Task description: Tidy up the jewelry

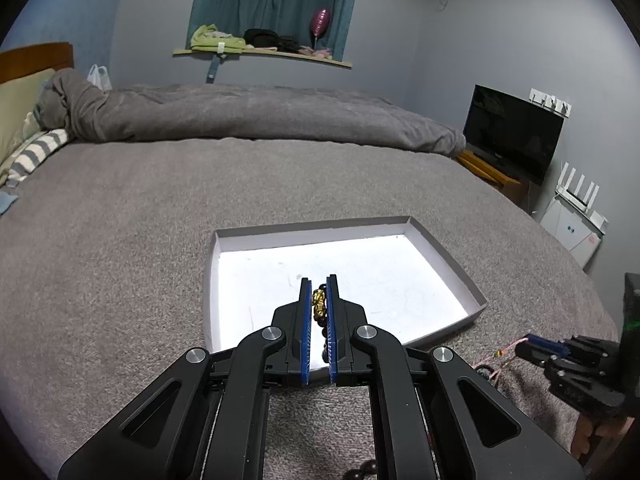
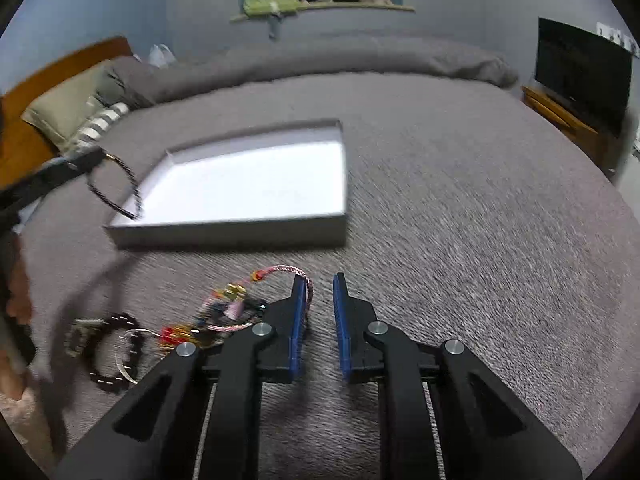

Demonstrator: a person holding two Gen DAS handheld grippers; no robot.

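My left gripper (image 1: 319, 280) is shut on a dark bead bracelet with a gold charm (image 1: 319, 302) and holds it above the near edge of the white shallow box (image 1: 444, 256) on the grey bed. In the right wrist view the left gripper (image 2: 86, 162) shows at the left with the bracelet (image 2: 120, 196) hanging over the box's (image 2: 240, 232) corner. My right gripper (image 2: 320, 280) is open just above the bed, beside a pink braided cord bracelet (image 2: 280, 270) that touches its left finger. A dark bead bracelet (image 2: 116, 350) and other jewelry (image 2: 216, 316) lie left of it.
The grey bedspread (image 1: 160, 220) fills both views, with a rolled duvet (image 1: 240, 116) at the back and pillows (image 1: 28, 148) at the left. A TV (image 1: 514, 132) on a wooden stand is at the right. The right gripper (image 1: 532, 342) shows low right in the left wrist view.
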